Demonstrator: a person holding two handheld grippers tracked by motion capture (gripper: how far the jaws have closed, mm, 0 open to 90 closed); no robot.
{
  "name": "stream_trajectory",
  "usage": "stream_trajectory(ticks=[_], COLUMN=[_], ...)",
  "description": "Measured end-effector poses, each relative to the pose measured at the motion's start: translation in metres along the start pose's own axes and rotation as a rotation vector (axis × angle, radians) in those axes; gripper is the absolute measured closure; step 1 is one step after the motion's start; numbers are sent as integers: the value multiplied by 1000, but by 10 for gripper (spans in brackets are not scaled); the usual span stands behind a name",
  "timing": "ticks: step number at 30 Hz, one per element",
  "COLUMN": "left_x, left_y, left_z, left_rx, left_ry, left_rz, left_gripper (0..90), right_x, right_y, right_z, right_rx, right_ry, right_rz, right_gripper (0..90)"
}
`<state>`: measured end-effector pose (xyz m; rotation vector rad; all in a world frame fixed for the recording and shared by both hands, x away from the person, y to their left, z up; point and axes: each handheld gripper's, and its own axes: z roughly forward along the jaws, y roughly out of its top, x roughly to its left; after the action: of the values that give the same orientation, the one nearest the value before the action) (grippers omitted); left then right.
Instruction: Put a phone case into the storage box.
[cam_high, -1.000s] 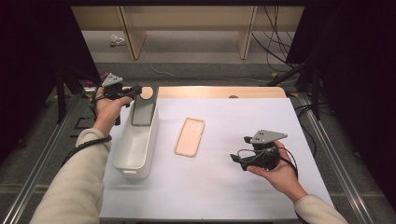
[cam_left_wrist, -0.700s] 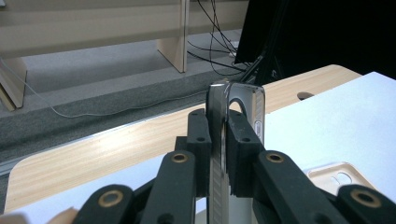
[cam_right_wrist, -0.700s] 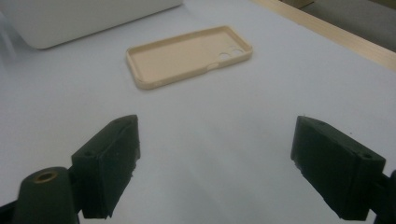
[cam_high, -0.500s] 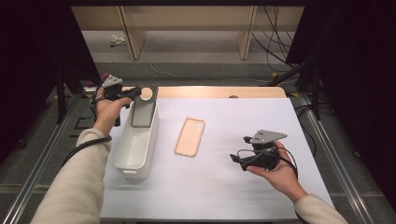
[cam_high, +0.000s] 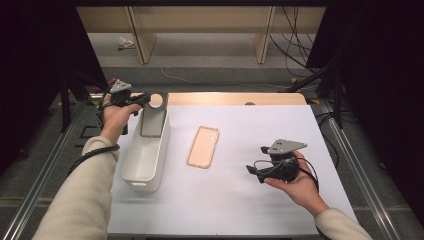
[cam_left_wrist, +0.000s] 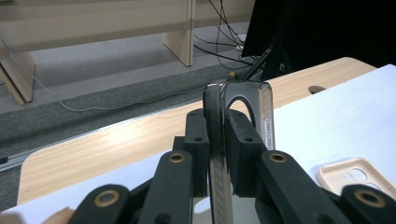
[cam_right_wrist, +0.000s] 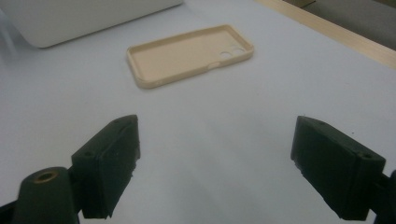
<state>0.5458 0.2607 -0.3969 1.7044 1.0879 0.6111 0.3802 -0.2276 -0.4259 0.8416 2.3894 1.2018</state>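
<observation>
My left gripper (cam_high: 141, 100) is shut on the top edge of a dark glossy phone case (cam_high: 152, 119) with a round camera hole. The case hangs tilted, its lower end inside the far end of a white bin (cam_high: 131, 159). In the left gripper view the pads (cam_left_wrist: 198, 140) press both faces of the case (cam_left_wrist: 246, 100). A beige phone case (cam_high: 203, 146) lies hollow side up on the white mat, right of the bin. My right gripper (cam_high: 252, 170) rests in the hand at the right, open, pointing left toward the beige case (cam_right_wrist: 187, 56), well short of it, nothing between its jaws (cam_right_wrist: 215, 163).
The white mat (cam_high: 240, 125) covers a wooden table whose bare strip (cam_high: 235, 98) runs along the far edge. Cables and wooden bench legs (cam_high: 262, 35) stand on the floor beyond. Metal rails (cam_high: 350, 145) border both sides. The bin's corner (cam_right_wrist: 84, 18) sits far left in the right gripper view.
</observation>
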Motion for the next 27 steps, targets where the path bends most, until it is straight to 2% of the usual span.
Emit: stream_trajectory(ticks=[8,13,27], left_x=[2,4,7], left_y=[-3,-3,-9], left_z=[1,2,7], left_rx=[22,42,82], left_ry=[25,39,71], left_rz=[14,37,51], left_gripper=[775,764,740], right_x=[0,0,0], right_y=[0,0,0], right_z=[0,0,0], right_rx=[-1,-1,-1], right_ry=[2,2,4], right_rz=[1,-2,2], right_gripper=[164,164,164])
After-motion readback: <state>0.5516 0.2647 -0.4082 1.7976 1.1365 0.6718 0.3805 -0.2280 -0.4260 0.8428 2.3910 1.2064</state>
